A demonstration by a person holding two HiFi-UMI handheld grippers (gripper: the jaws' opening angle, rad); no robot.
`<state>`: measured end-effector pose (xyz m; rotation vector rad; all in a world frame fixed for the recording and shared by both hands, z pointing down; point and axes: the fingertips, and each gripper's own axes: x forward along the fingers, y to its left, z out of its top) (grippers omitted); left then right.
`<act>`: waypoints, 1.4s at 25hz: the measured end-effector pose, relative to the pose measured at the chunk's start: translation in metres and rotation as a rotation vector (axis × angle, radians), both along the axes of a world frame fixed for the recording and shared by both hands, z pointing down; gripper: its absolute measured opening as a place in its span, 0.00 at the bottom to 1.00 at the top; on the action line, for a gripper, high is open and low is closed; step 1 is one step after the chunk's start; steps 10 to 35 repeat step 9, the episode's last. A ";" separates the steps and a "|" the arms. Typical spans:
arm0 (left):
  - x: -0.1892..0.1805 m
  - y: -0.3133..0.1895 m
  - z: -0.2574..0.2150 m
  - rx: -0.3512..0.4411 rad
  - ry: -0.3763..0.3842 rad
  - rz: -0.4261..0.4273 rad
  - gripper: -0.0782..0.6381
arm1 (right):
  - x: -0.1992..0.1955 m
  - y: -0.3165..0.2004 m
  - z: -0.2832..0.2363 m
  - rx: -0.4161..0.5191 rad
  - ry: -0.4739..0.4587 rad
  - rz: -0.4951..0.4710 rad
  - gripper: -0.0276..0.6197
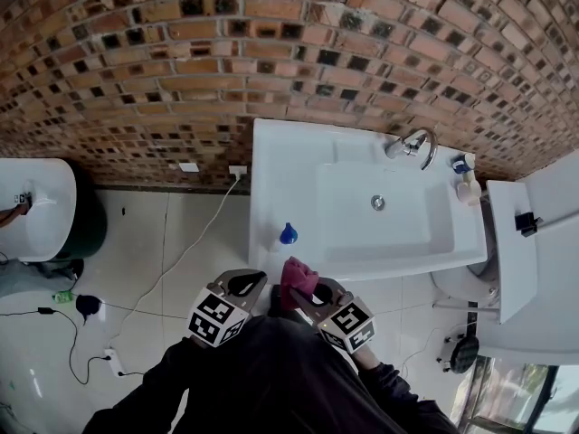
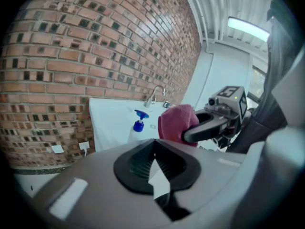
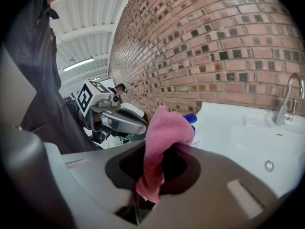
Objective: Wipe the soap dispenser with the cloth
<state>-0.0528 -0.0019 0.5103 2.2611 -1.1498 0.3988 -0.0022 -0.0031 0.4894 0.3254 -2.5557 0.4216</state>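
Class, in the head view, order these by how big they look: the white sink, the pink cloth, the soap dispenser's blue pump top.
1. white sink
2. pink cloth, though it is nearer the camera, which enlarges it
3. blue pump top

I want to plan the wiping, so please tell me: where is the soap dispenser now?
In the head view the soap dispenser stands on the white sink's left ledge near the front edge, just beyond the pink cloth in the right gripper.
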 end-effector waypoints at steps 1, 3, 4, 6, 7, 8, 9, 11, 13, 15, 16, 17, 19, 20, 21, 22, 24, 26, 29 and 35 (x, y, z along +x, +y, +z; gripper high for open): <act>-0.001 0.000 0.000 0.000 0.004 -0.001 0.11 | 0.000 0.001 0.001 0.002 0.004 0.000 0.13; -0.002 0.001 0.000 0.001 0.013 -0.003 0.11 | 0.000 0.002 0.001 0.005 0.007 0.003 0.13; -0.002 0.002 -0.001 0.002 0.016 -0.005 0.11 | 0.000 0.002 0.000 0.006 0.007 0.005 0.13; -0.003 0.002 -0.001 0.005 0.021 -0.009 0.11 | 0.000 0.002 -0.001 0.008 0.006 0.009 0.13; -0.003 0.003 -0.002 0.006 0.021 -0.010 0.11 | -0.001 0.002 -0.002 0.009 0.005 0.011 0.13; -0.003 0.004 -0.002 0.006 0.020 -0.011 0.11 | -0.001 0.002 -0.002 0.010 0.005 0.012 0.13; -0.004 0.004 -0.002 0.007 0.019 -0.012 0.11 | -0.001 0.002 -0.003 0.011 0.004 0.013 0.13; -0.004 0.004 -0.002 0.007 0.019 -0.012 0.11 | -0.001 0.002 -0.003 0.011 0.004 0.013 0.13; -0.004 0.004 -0.002 0.007 0.019 -0.012 0.11 | -0.001 0.002 -0.003 0.011 0.004 0.013 0.13; -0.004 0.004 -0.002 0.007 0.019 -0.012 0.11 | -0.001 0.002 -0.003 0.011 0.004 0.013 0.13; -0.004 0.004 -0.002 0.007 0.019 -0.012 0.11 | -0.001 0.002 -0.003 0.011 0.004 0.013 0.13; -0.004 0.004 -0.002 0.007 0.019 -0.012 0.11 | -0.001 0.002 -0.003 0.011 0.004 0.013 0.13; -0.004 0.004 -0.002 0.007 0.019 -0.012 0.11 | -0.001 0.002 -0.003 0.011 0.004 0.013 0.13; -0.004 0.004 -0.002 0.007 0.019 -0.012 0.11 | -0.001 0.002 -0.003 0.011 0.004 0.013 0.13; -0.004 0.004 -0.002 0.007 0.019 -0.012 0.11 | -0.001 0.002 -0.003 0.011 0.004 0.013 0.13; -0.004 0.004 -0.002 0.007 0.019 -0.012 0.11 | -0.001 0.002 -0.003 0.011 0.004 0.013 0.13; -0.004 0.004 -0.002 0.007 0.019 -0.012 0.11 | -0.001 0.002 -0.003 0.011 0.004 0.013 0.13; -0.004 0.004 -0.002 0.007 0.019 -0.012 0.11 | -0.001 0.002 -0.003 0.011 0.004 0.013 0.13; -0.004 0.004 -0.002 0.007 0.019 -0.012 0.11 | -0.001 0.002 -0.003 0.011 0.004 0.013 0.13; -0.004 0.004 -0.002 0.007 0.019 -0.012 0.11 | -0.001 0.002 -0.003 0.011 0.004 0.013 0.13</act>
